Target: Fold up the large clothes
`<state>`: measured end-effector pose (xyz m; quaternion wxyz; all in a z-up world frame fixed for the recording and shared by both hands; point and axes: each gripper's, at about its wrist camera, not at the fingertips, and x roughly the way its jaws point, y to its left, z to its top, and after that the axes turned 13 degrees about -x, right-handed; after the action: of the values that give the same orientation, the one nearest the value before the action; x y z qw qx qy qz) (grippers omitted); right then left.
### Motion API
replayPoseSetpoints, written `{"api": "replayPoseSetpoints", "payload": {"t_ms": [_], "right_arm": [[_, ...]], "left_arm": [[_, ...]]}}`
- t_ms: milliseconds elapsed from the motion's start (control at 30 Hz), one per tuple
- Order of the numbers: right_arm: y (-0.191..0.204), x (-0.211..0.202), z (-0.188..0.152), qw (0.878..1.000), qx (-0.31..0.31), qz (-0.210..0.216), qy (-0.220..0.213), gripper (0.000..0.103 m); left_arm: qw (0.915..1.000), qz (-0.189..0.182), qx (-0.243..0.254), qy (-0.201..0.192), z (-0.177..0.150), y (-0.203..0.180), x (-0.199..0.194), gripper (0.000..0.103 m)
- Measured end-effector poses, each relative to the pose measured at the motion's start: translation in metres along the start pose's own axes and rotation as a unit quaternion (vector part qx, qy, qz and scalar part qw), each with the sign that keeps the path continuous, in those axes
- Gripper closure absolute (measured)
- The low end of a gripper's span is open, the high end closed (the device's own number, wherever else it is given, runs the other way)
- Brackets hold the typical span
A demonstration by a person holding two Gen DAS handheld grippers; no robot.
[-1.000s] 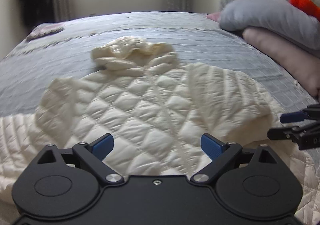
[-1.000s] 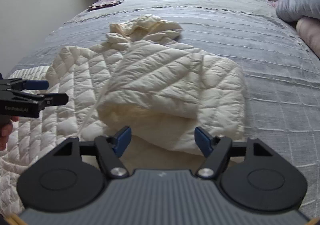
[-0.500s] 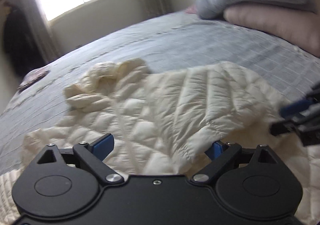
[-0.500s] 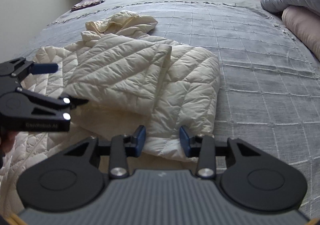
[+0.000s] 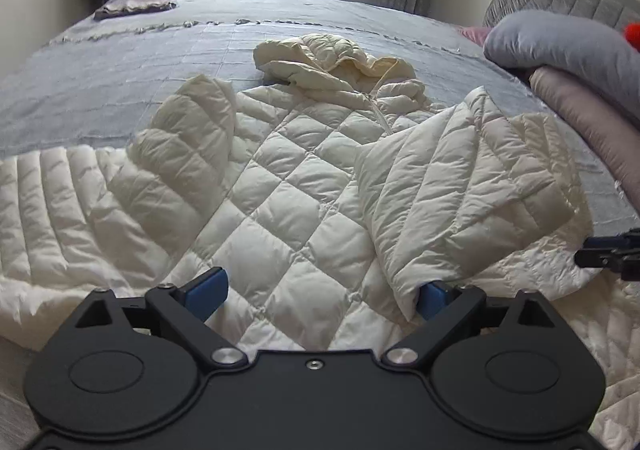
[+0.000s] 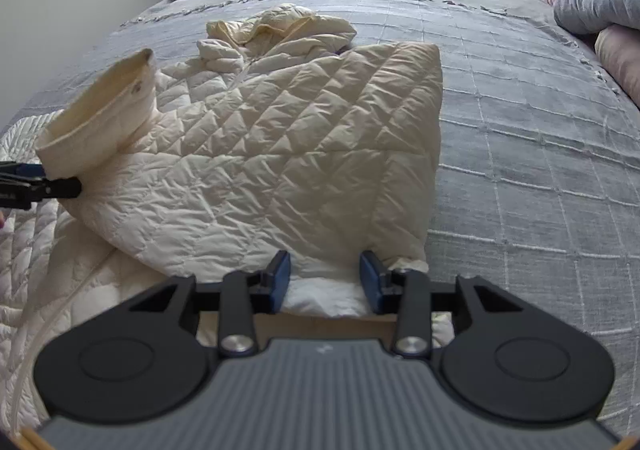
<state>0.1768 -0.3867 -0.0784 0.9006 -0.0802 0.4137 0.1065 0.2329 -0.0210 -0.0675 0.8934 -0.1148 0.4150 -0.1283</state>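
A cream quilted hooded jacket (image 5: 288, 185) (image 6: 304, 137) lies on the grey bedspread (image 5: 104, 77), hood towards the far side. In the left wrist view its sleeve (image 5: 460, 185) is folded inward over the body. My left gripper (image 5: 320, 294) (image 6: 44, 181) stands wide open, and the sleeve's cuff (image 6: 100, 117) rests against its right-hand pad (image 5: 434, 296). My right gripper (image 6: 325, 278) (image 5: 608, 254) is at the jacket's near edge. A white bunch of that edge (image 6: 324, 296) fills the gap and touches both pads, while the jaws are opening slightly.
Grey pillows (image 5: 560, 45) and a pink one (image 5: 592, 121) are stacked at the bed's right. A small folded cloth (image 5: 136, 5) lies at the far left corner. A cream quilt (image 6: 24, 270) runs along the near edge under the jacket. Bare bedspread (image 6: 540, 169) extends right.
My right gripper has narrowed onto the jacket's near edge. The left gripper swung across, and the sleeve's cuff is now at its right pad, lifted. A wider panel lies folded over the body.
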Motion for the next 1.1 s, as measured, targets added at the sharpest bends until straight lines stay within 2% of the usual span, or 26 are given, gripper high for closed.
{"api": "replayPoseSetpoints", "payload": {"t_ms": [367, 433, 500, 567, 633, 700, 733, 833, 867, 1000, 1100], "right_arm": [[0.006, 0.007, 0.004, 1.0, 0.003, -0.017, 0.018, 0.061], [0.008, 0.005, 0.005, 1.0, 0.001, -0.026, 0.017, 0.049], [0.007, 0.002, 0.004, 1.0, 0.007, -0.02, 0.013, 0.045], [0.009, 0.001, 0.005, 1.0, 0.008, -0.021, 0.01, 0.045], [0.01, 0.0, 0.006, 1.0, 0.006, -0.027, 0.006, 0.045], [0.012, 0.001, 0.007, 0.999, 0.004, -0.033, 0.001, 0.045], [0.013, 0.001, 0.007, 0.999, 0.003, -0.037, 0.0, 0.045], [0.015, 0.001, 0.01, 0.999, -0.004, -0.053, -0.009, 0.045], [0.015, 0.002, 0.012, 0.998, -0.008, -0.062, -0.015, 0.045], [0.014, 0.008, 0.025, 0.994, -0.013, -0.1, -0.032, 0.054], [0.01, 0.02, 0.033, 0.993, -0.013, -0.111, -0.04, 0.057]], "left_arm": [[0.9974, -0.046, -0.05, -0.023, -0.007, 0.033, -0.041, 0.009], [0.9955, -0.074, -0.054, -0.023, -0.004, 0.041, -0.046, 0.009], [0.993, -0.098, -0.062, -0.021, 0.0, 0.046, -0.044, 0.009], [0.9927, -0.097, -0.071, -0.012, 0.006, 0.046, -0.034, 0.011], [0.9947, -0.071, -0.075, 0.004, 0.012, 0.044, -0.012, 0.011], [0.9957, -0.053, -0.075, 0.013, 0.014, 0.042, 0.007, 0.031], [0.9961, -0.046, -0.074, 0.012, 0.015, 0.04, 0.013, 0.047], [0.9957, -0.051, -0.078, -0.003, 0.021, 0.031, 0.021, 0.08], [0.9953, -0.051, -0.082, -0.006, 0.023, 0.028, 0.022, 0.084], [0.9962, -0.024, -0.07, -0.045, 0.029, 0.019, 0.02, 0.084], [0.997, 0.0, -0.062, -0.046, 0.03, 0.021, 0.028, 0.083]]}}
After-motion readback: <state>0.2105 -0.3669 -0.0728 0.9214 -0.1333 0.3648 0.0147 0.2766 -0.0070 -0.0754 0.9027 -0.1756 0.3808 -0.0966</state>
